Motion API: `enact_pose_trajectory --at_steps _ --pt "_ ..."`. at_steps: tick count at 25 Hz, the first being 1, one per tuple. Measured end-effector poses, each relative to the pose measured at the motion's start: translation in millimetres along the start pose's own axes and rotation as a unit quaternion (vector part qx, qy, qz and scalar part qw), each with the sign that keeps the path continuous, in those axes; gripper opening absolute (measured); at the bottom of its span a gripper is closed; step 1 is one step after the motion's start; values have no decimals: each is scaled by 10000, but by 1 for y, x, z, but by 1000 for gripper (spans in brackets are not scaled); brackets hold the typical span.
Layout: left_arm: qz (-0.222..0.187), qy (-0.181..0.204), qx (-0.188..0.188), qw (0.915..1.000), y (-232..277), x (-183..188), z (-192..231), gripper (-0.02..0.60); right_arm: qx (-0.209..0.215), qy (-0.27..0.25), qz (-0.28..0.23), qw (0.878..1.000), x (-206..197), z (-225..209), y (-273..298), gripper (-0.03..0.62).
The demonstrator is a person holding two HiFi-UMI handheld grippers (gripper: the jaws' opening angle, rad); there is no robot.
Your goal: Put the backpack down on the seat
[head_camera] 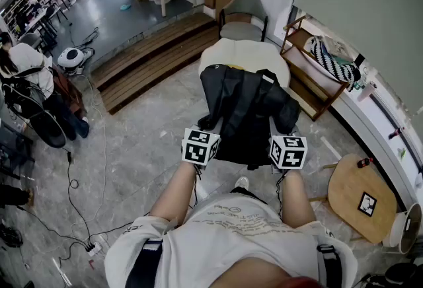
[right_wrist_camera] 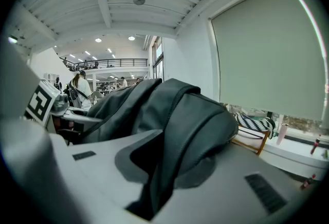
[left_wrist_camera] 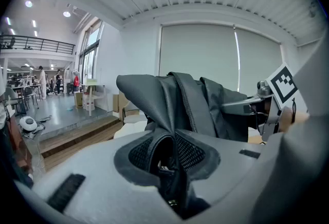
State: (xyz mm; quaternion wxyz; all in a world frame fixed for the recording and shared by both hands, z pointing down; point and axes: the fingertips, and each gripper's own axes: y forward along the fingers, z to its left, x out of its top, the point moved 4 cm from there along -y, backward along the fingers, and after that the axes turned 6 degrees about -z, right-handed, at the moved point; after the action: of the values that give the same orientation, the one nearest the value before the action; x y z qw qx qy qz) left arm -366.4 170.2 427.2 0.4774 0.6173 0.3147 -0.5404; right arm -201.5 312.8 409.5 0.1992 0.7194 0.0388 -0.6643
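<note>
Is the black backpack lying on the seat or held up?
Held up. The left gripper and right gripper each pinch the backpack, which hangs before the cream seat. Whether its far end touches, cannot tell.

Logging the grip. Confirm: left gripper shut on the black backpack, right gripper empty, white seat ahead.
Wrong on the right gripper: it is not empty. The right gripper view shows its jaws shut on a fold of the black backpack too. The left gripper is shut on it, and the white seat lies ahead.
</note>
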Motion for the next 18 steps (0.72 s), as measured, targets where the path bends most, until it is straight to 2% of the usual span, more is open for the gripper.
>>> enact_pose_trajectory --at_steps 11,18 --pt "68 9 11 10000 9 -2 -1 98 6 87 68 9999 -5 -8 7 64" --pt "126 88 -45 9999 37 2 1 98 26 257 78 9996 -7 -28 23 64"
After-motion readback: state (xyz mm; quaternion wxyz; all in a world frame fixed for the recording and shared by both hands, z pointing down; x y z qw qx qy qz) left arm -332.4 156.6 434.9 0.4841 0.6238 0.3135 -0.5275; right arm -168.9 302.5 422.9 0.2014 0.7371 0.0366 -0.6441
